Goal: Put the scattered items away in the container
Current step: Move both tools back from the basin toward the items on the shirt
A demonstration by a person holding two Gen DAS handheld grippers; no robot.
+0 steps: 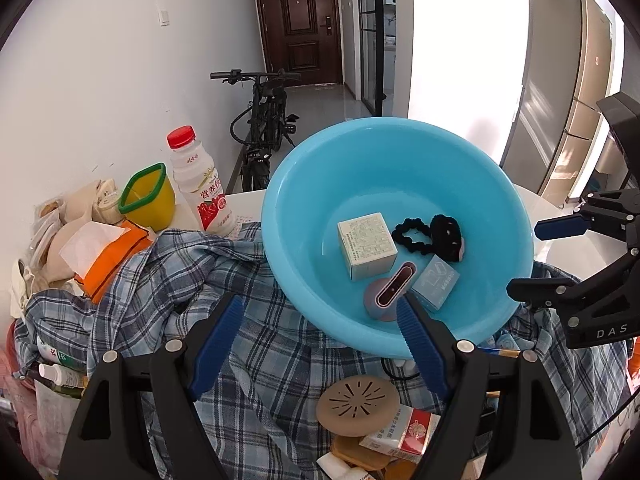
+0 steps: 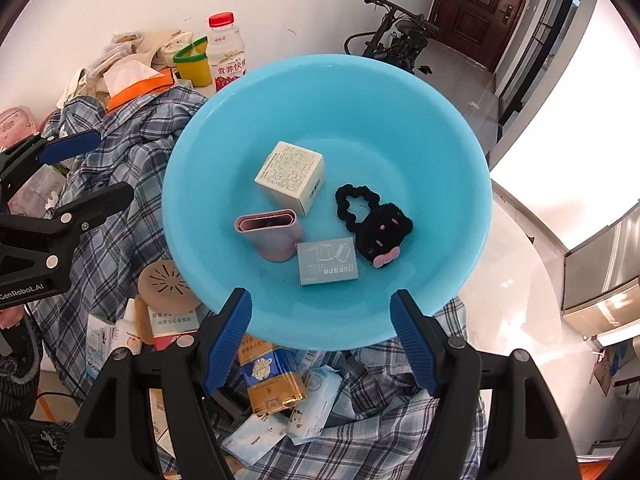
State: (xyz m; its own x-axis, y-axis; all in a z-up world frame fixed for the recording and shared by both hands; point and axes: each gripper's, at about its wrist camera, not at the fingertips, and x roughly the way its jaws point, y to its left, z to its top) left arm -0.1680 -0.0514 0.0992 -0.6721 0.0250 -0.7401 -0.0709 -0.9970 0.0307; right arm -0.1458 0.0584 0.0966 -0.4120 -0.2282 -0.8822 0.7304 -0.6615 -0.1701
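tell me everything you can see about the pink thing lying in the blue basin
The pink case is a small, smooth, flattened tube with rounded edges, seemingly plastic or silicone. One end is an open oblong slot showing a darker inside. It lies on its side on the floor of the blue basin, beside the cream box, and its closed end meets the flat pale blue box. Neither gripper touches it.

- basin (image 2: 320, 92): plain light blue
- shirt (image 1: 256, 344) under basin: blue/white/dark plaid
- box (image 2: 290, 178) in basin: cream, fine print
- scrunchie (image 2: 374, 224) in basin: black, pink bits
- small box (image 2: 327, 261) in basin: pale blue
- bottle (image 1: 200, 184) left of basin: white, red cap
- cup (image 1: 150, 198) left of basin: yellow, green rim
- finger pads (image 1: 216, 344): blue, ribbed
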